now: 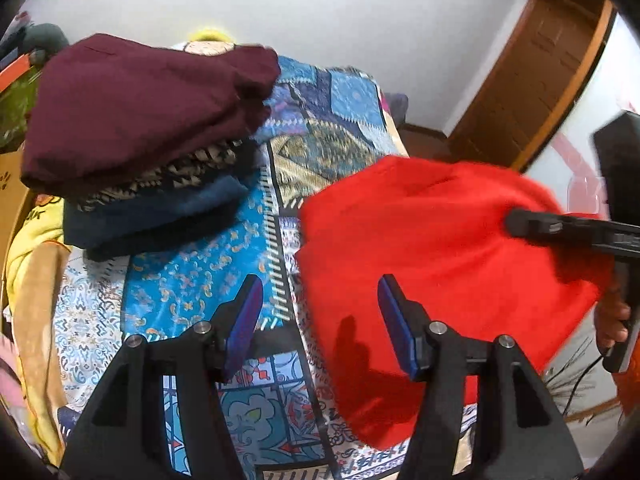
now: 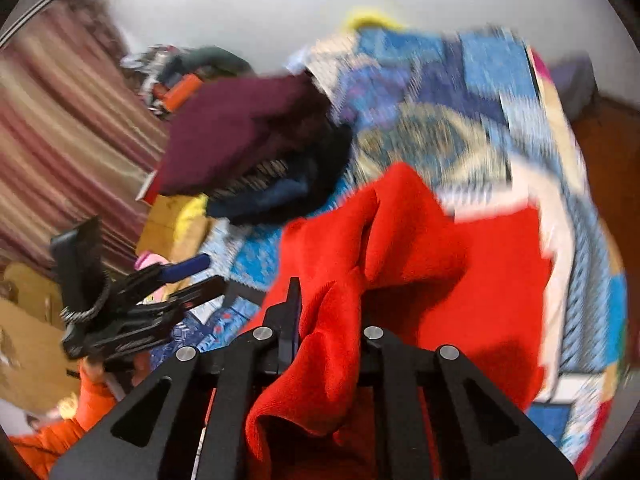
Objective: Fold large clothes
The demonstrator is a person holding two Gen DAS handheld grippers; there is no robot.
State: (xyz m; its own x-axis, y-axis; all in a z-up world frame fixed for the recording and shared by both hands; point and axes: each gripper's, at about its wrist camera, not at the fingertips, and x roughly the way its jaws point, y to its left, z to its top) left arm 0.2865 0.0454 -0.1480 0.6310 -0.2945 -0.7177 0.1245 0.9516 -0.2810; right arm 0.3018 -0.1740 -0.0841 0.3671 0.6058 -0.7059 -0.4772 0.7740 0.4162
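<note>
My right tongs (image 2: pixel 320 320) are clenched on a bunched edge of the red garment (image 1: pixel 432 264) lying on the patterned bedspread (image 1: pixel 224 280), my left tongs (image 1: pixel 320 312) hang released above it, so next I judge the left needs an edge before folding.

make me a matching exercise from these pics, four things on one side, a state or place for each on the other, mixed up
Things:
1. red garment
2. maroon garment
3. left gripper
4. right gripper

States or places:
A. jaws apart, nothing between them
B. top of the folded pile
C. shut on red fabric
D. lying on the patterned bedsheet, one part bunched up and lifted

Pairs: 1-D, 2-B, 3-A, 4-C
</note>
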